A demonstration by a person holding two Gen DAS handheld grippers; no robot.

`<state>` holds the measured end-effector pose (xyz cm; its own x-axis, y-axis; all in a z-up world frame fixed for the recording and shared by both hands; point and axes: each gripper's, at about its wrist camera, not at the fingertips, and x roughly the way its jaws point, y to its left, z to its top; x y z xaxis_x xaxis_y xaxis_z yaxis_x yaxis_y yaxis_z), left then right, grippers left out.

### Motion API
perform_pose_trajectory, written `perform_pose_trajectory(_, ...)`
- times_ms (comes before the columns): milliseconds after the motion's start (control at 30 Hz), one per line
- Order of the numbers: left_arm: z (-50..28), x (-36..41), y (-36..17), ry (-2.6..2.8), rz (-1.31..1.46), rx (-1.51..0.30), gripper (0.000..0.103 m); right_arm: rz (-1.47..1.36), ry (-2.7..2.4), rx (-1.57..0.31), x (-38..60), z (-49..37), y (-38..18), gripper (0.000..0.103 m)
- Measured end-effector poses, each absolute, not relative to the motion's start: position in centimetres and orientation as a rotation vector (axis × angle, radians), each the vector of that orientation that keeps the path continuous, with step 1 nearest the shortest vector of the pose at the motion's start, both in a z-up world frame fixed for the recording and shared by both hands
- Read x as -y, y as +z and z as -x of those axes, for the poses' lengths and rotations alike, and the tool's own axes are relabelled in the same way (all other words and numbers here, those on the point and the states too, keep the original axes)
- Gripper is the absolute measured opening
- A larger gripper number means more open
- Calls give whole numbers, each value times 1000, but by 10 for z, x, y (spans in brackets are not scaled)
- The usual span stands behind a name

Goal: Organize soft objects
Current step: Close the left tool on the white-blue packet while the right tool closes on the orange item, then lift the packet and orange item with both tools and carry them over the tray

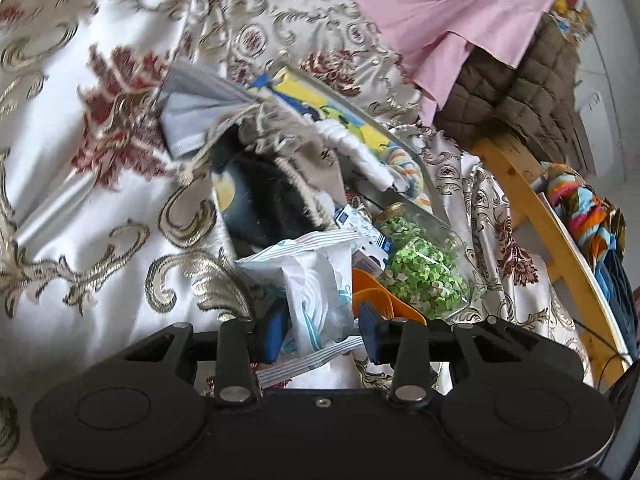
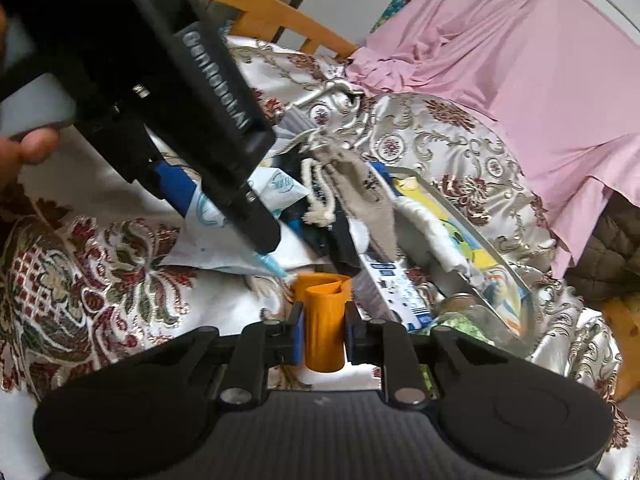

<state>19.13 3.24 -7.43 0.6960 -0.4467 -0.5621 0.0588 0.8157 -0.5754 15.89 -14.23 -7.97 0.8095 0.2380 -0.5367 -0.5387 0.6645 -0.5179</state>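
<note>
My left gripper (image 1: pixel 323 334) is shut on a white plastic packet (image 1: pixel 316 292) with blue print, its blue pads pressing the sides. The right wrist view shows that gripper (image 2: pixel 224 220) from the side, lifting the packet (image 2: pixel 212 252) off the pile. My right gripper (image 2: pixel 326 338) is shut on a folded orange soft piece (image 2: pixel 324 312), which shows in the left view as an orange piece (image 1: pixel 380 300) just right of the packet. Behind them lies a heap: a beige fringed cloth (image 1: pixel 296 148), a grey cloth (image 1: pixel 192 108) and a black item (image 1: pixel 264 200).
A glass jar of green paper stars (image 1: pixel 424 276) lies right of the heap, beside a blue-and-white carton (image 2: pixel 396 284) and a yellow-and-blue flat item (image 1: pixel 320 104). All rest on a floral satin bedspread (image 1: pixel 80 200). A pink sheet (image 2: pixel 540 80), brown quilted fabric (image 1: pixel 520 92) and a wooden frame (image 1: pixel 520 200) lie beyond.
</note>
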Motion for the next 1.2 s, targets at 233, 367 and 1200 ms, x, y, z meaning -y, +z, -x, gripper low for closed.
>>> perform_pose_trajectory(233,-182,-21,-63,-318,426,-675,41,760,436,-415,142,-155,-79,17)
perform_pose_trajectory(367,-178,-22,-60,-350,440,-632,41,732,415,-385,148,-153,-71,16)
perform_pose_trajectory(1200,-199,-23,-8,-298,356,-364,41,522,230,-92,188,-177,-24,17)
